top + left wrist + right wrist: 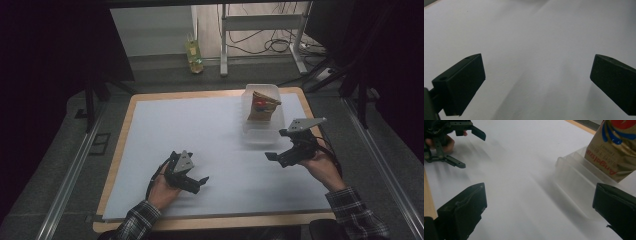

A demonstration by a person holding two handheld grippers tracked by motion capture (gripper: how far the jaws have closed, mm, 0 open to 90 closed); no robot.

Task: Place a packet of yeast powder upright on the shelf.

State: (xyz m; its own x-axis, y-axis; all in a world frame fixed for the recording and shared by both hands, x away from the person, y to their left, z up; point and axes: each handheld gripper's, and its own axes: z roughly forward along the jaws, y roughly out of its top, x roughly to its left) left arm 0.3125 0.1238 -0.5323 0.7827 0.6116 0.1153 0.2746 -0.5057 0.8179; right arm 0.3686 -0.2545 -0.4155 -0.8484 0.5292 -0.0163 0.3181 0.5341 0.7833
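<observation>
Both my grippers hang empty over the white worktop (210, 135).
My left gripper (200, 184) and right gripper (274, 154) gape wide; the carton (262, 106) stands in the clear tray (260, 134) near my right.

We see a table (116, 165) with a pale wooden rim, topped by a white mat (200, 135). Around it lies dark grey floor (45, 165), with metal rails (67, 180) running along both sides of the table. Beyond the far edge, the floor turns lighter, and there a bottle (194, 55) of yellow-green liquid stands near a white metal frame (262, 30). Black cables (272, 46) tangle under that frame. Black curtains (45, 45) close in the left and right sides. The light is dim, brightest on the far floor.
</observation>
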